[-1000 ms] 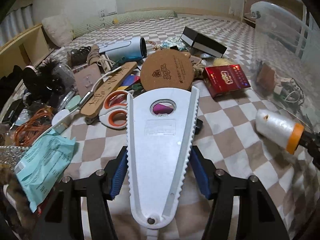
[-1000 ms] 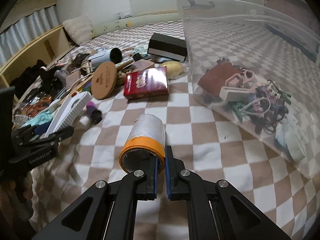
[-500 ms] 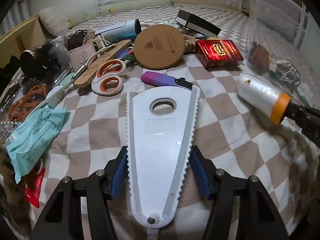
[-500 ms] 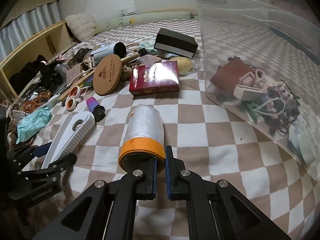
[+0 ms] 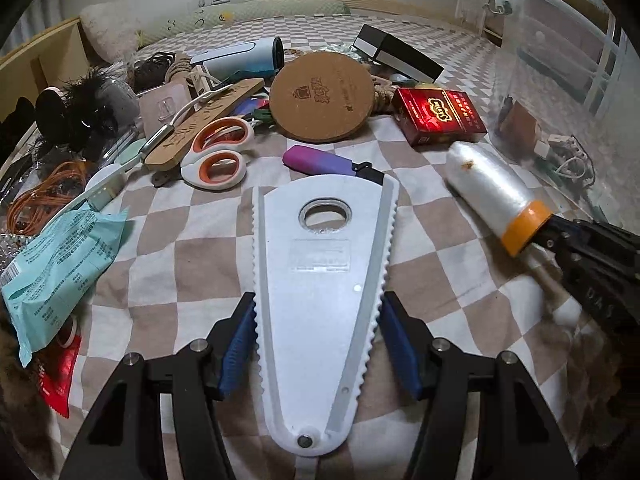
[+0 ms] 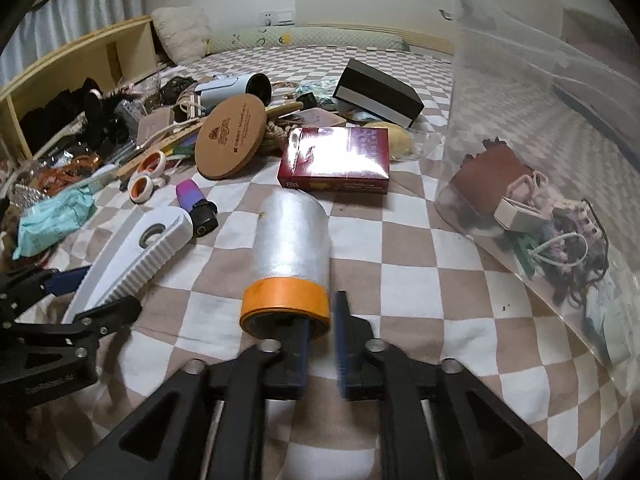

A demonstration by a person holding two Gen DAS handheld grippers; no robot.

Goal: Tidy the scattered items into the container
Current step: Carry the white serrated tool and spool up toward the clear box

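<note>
Two items are being held at once. The white jar opener (image 5: 324, 280) is being pinched across its serrated edges by the left gripper (image 5: 318, 344), tip pointing at the clutter. The film roll (image 6: 290, 258) is being gripped by the right gripper (image 6: 320, 332): one finger inside the orange-taped core, the other outside the wall, a thin hold. Both are being carried above the checkered bedspread (image 6: 404, 300), the clear container (image 6: 520, 128) standing to the right with small things already inside. The roll is best being kept level so it is not levered off the finger. Rim clearance is being needed before either release.
</note>
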